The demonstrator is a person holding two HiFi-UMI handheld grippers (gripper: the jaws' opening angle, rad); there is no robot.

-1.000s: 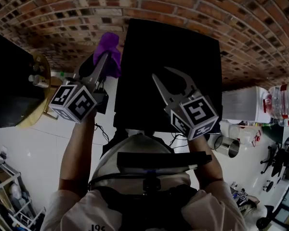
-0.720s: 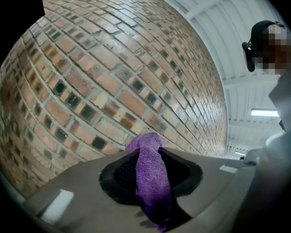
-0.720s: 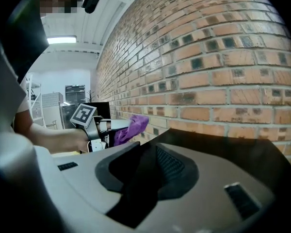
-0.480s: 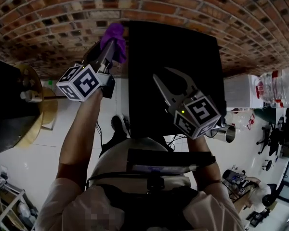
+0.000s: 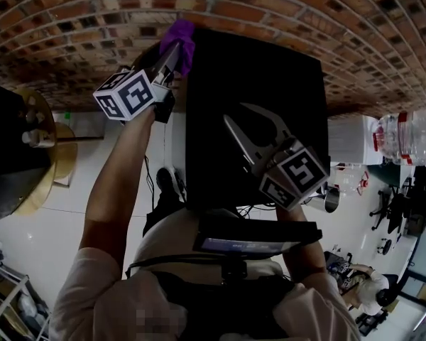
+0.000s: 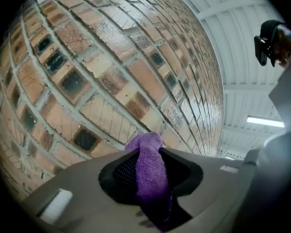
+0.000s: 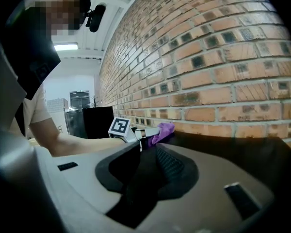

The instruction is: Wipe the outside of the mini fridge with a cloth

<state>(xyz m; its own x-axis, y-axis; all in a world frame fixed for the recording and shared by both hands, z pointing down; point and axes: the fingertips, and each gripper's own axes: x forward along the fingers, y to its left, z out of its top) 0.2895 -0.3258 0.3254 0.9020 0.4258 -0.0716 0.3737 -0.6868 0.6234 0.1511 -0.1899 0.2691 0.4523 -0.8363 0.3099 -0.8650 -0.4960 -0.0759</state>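
Note:
The black mini fridge (image 5: 270, 84) stands against the brick wall, and I see its top from above. My left gripper (image 5: 174, 48) is at the fridge's back left corner, shut on a purple cloth (image 5: 179, 40) that bulges past its tips. In the left gripper view the cloth (image 6: 150, 171) fills the gap between the jaws; they have just eased open slightly with the cloth still pinched. My right gripper (image 5: 236, 112) hovers over the fridge top, open and holding nothing. The right gripper view shows the dark fridge top (image 7: 242, 152) and the cloth (image 7: 161, 129) far ahead.
A brick wall (image 5: 92, 27) runs behind the fridge. To the right are a white box (image 5: 351, 144), a large water bottle (image 5: 412, 137) and a metal cup (image 5: 331, 199). A round gold table (image 5: 53, 169) and a dark cabinet (image 5: 3, 141) stand at the left.
The left gripper has carried the cloth along the fridge's left side toward the back corner by the wall. The right gripper has stayed where it was.

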